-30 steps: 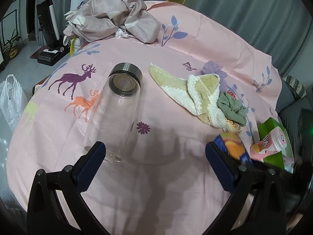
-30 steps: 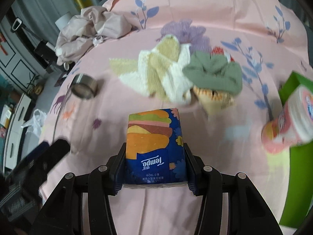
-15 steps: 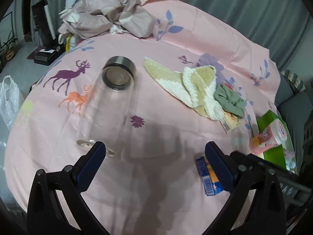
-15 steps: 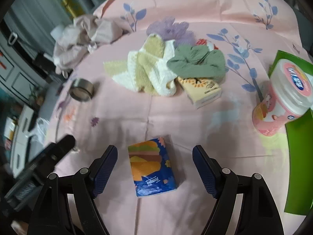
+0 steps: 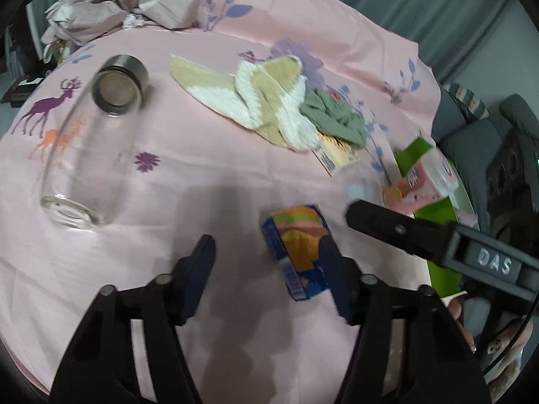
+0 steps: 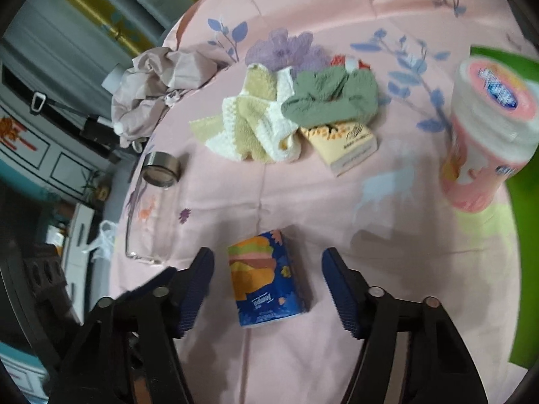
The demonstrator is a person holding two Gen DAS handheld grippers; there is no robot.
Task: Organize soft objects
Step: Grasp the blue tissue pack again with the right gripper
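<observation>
Tissue pack [image 6: 267, 277] lying loose between right gripper [image 6: 266, 282] closing; left gripper [image 5: 267, 269] closing, gripping nothing.

Both grippers tilt downward, side by side: left gripper [image 5: 267, 262] and right gripper [image 6: 267, 284], jaws closing, pads pressing nothing.

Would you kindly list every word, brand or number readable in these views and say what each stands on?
"DAS": white letters on the right gripper's black body.
"Tempo": blue tissue pack, seen upside down.
Blue logo on the pink tub: blurred, unreadable.
Print on the cream box: too small to read.
</observation>
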